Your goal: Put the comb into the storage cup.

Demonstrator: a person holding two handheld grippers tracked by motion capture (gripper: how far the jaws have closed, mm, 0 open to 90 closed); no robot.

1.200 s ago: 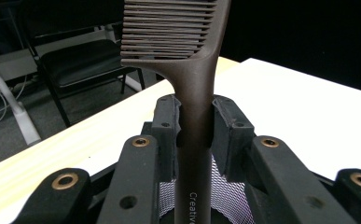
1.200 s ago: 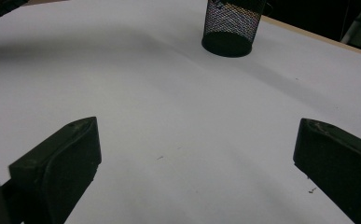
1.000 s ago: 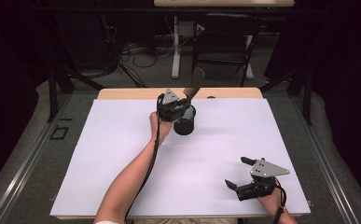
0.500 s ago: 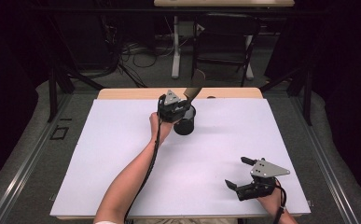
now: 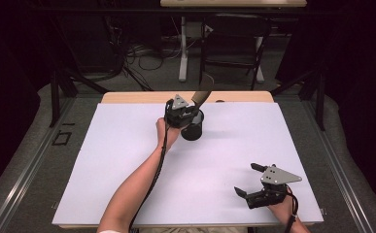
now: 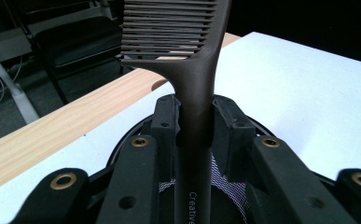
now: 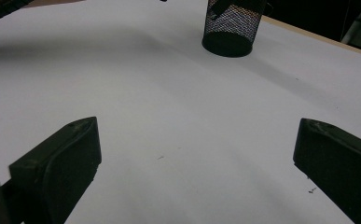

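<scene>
My left gripper (image 5: 187,114) is shut on the handle of a dark brown comb (image 6: 193,93), just above a black mesh cup (image 5: 193,130) at the far middle of the table. The comb's toothed end (image 5: 201,97) points up and away, and its handle runs down into the cup's mouth (image 6: 225,186). The cup (image 7: 232,23) stands upright on the white sheet. Near the table's front right, my right gripper (image 5: 247,180) rests open, nothing between its fingers (image 7: 66,158).
A white sheet (image 5: 127,160) covers most of the wooden table (image 5: 127,97), whose bare strip runs along the far edge. Beyond it stand a chair (image 5: 234,43), table legs and cables on a dark floor. A person's left forearm (image 5: 137,189) crosses the sheet.
The left gripper has lowered slightly with the comb, bringing its handle deeper toward the cup. The right gripper has stayed where it was.
</scene>
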